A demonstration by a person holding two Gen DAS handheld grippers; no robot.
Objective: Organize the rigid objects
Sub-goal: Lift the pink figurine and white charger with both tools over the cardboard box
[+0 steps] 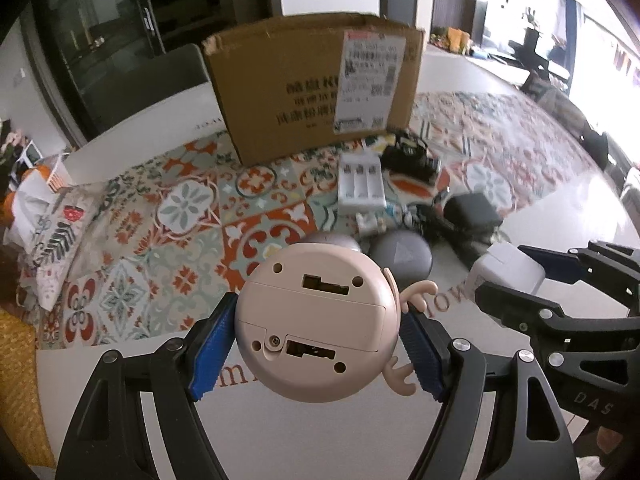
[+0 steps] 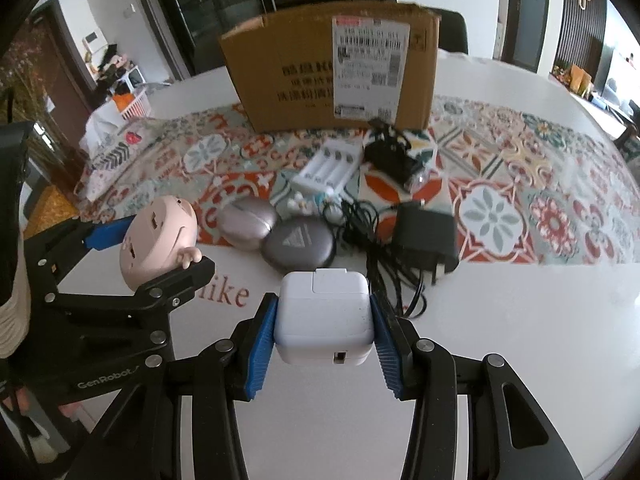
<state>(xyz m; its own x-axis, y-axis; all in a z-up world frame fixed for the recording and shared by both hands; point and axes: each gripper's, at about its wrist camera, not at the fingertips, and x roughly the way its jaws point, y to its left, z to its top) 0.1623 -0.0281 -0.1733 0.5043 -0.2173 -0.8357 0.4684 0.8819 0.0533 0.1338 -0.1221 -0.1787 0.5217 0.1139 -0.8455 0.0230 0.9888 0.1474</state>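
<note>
My left gripper (image 1: 320,344) is shut on a round pink toy device (image 1: 316,320) with small antlers, its underside facing the camera, held above the white table. It also shows in the right wrist view (image 2: 158,244). My right gripper (image 2: 324,340) is shut on a white square power adapter (image 2: 324,316); that adapter also shows at the right in the left wrist view (image 1: 508,270). An open cardboard box (image 1: 316,84) with a shipping label stands at the back on the patterned mat; it also shows in the right wrist view (image 2: 332,68).
On the mat (image 2: 520,184) lie a white battery charger (image 2: 326,168), two grey oval cases (image 2: 300,246) (image 2: 248,226), a black plug adapter (image 2: 426,232) with tangled cable, and a black gadget (image 2: 390,156). Folded cloth (image 1: 48,232) lies at the left edge.
</note>
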